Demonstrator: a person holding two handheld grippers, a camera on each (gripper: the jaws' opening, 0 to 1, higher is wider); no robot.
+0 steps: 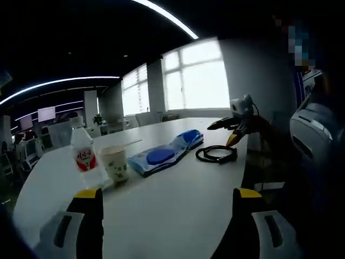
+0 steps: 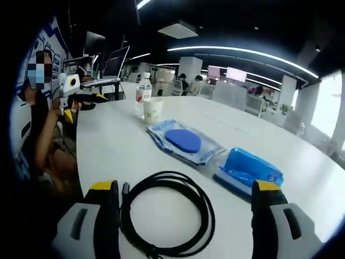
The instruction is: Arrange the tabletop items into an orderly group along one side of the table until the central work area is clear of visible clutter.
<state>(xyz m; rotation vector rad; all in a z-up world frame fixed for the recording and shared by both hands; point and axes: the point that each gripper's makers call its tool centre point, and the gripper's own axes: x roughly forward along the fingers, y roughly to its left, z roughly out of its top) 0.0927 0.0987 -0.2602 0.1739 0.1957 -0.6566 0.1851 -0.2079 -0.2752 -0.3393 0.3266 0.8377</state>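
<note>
On the white table (image 1: 178,205) stand a clear water bottle (image 1: 82,154) with a red label and a paper cup (image 1: 115,163). Beside them lie a flat blue packet (image 1: 156,157), a thicker blue pack (image 1: 188,137) and a coiled black cable (image 1: 216,154). My left gripper (image 1: 168,193) is open over bare table, well short of the cup. My right gripper (image 2: 185,186) is open, its jaws either side of the cable (image 2: 167,213). Beyond it are the packet (image 2: 186,141), the pack (image 2: 249,167), the cup (image 2: 153,110) and the bottle (image 2: 143,100).
The right gripper (image 1: 232,128) shows near the cable at the table's edge. A person holds the left gripper (image 2: 86,99) at the far end. Office desks, monitors (image 2: 110,65) and chairs surround the table, with bright windows (image 1: 197,75) behind.
</note>
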